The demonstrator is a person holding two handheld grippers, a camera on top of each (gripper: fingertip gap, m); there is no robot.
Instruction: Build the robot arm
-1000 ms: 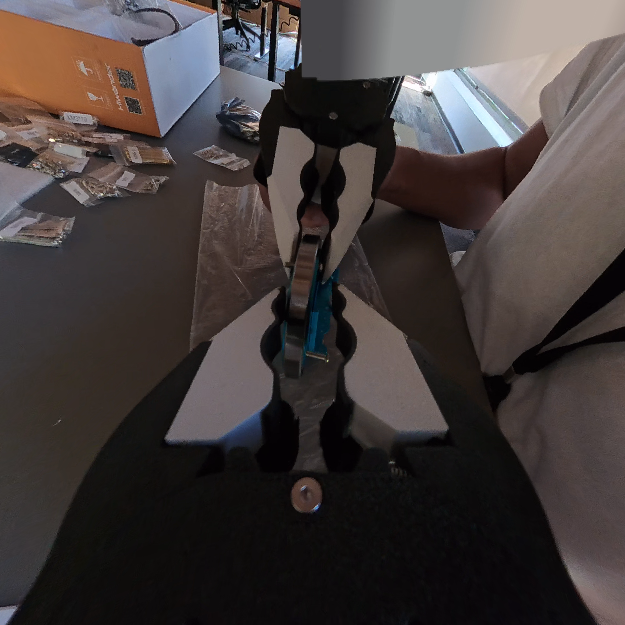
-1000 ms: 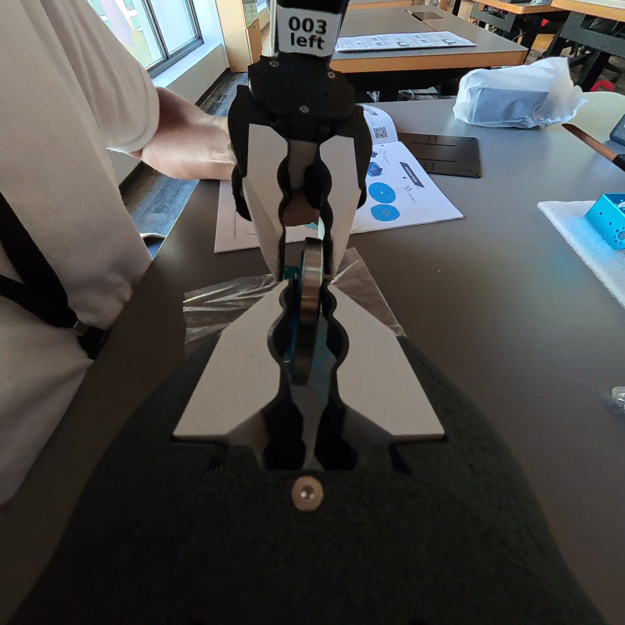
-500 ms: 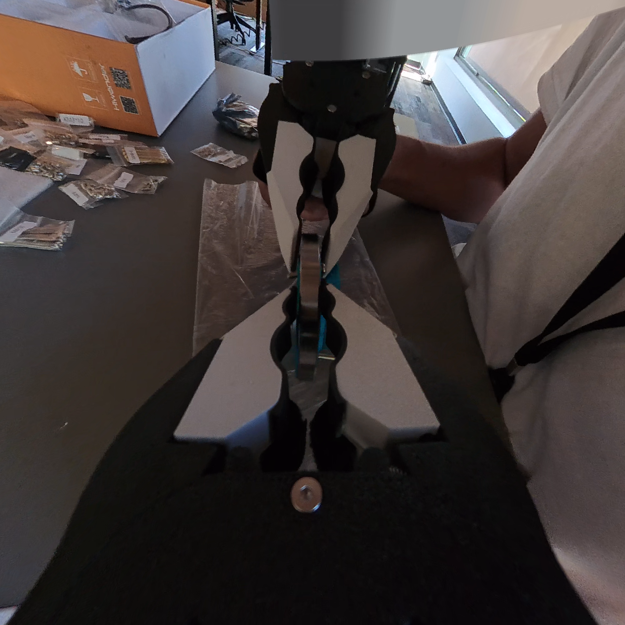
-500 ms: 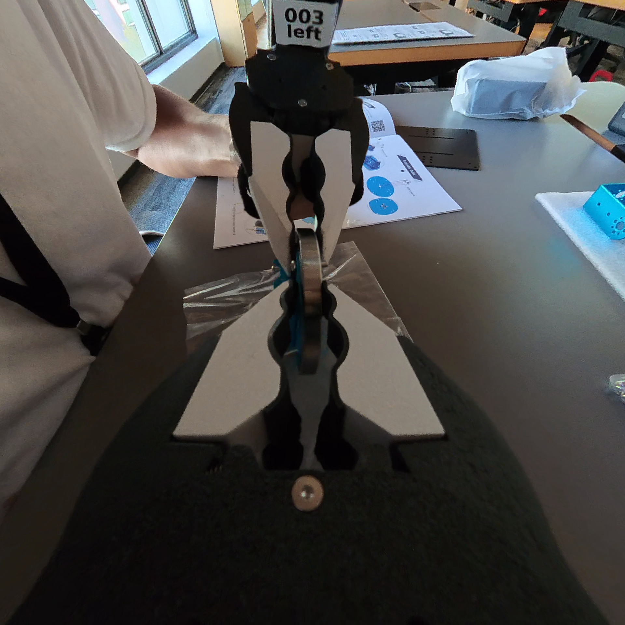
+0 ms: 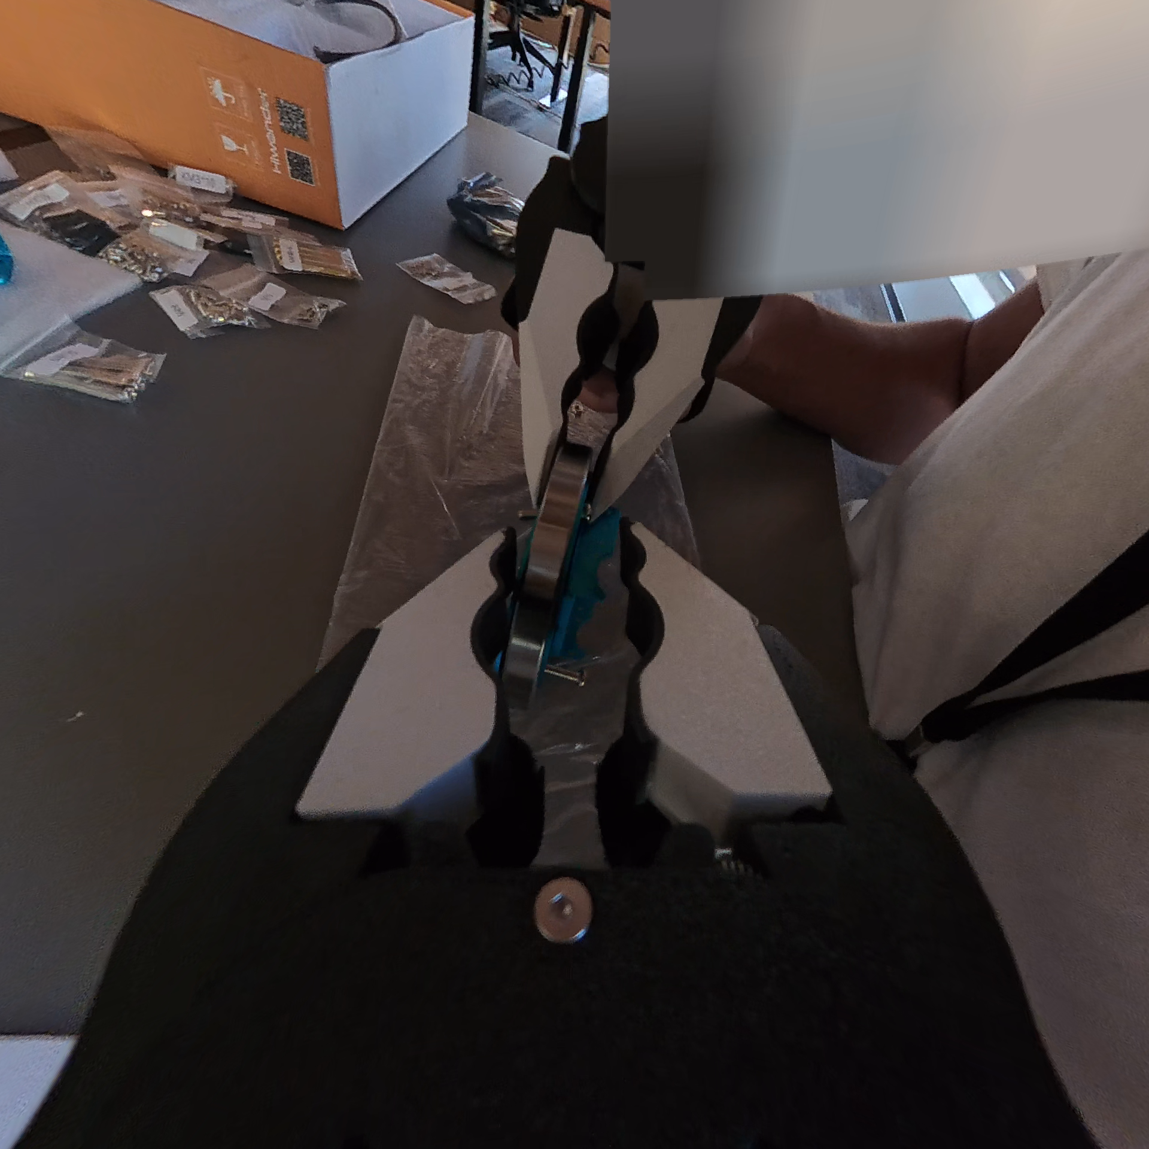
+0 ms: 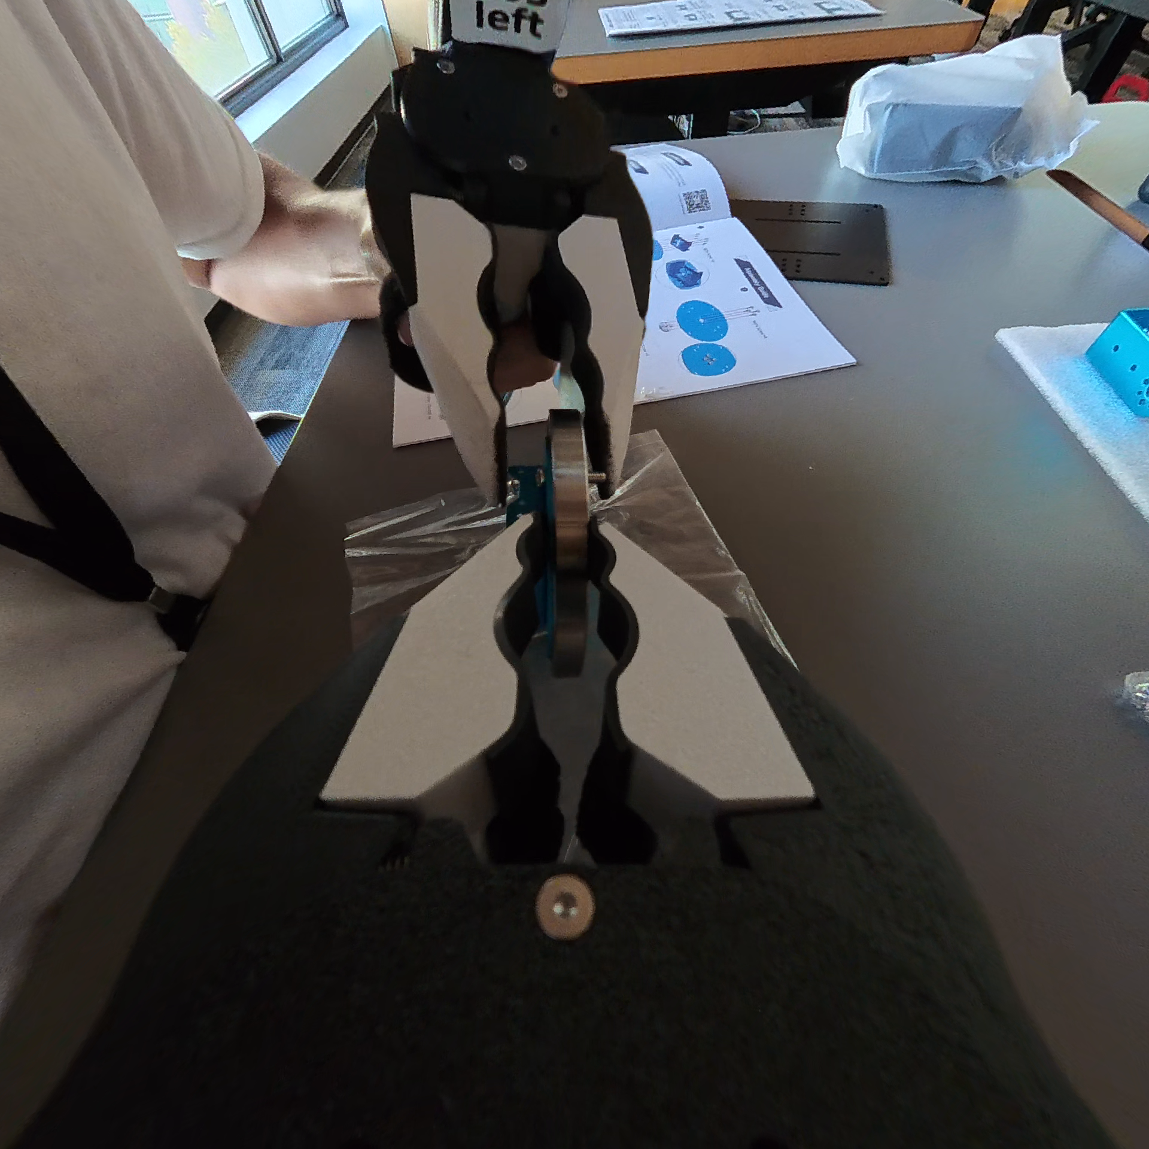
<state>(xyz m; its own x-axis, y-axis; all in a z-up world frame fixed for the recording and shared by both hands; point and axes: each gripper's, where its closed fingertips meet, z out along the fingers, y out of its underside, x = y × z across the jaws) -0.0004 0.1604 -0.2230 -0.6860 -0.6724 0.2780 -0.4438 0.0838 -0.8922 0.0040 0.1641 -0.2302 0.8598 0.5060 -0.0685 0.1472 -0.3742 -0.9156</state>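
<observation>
Gripping one metal ring (image 5: 547, 559), right tool (image 5: 581, 491), orange box (image 5: 186, 106) open
</observation>
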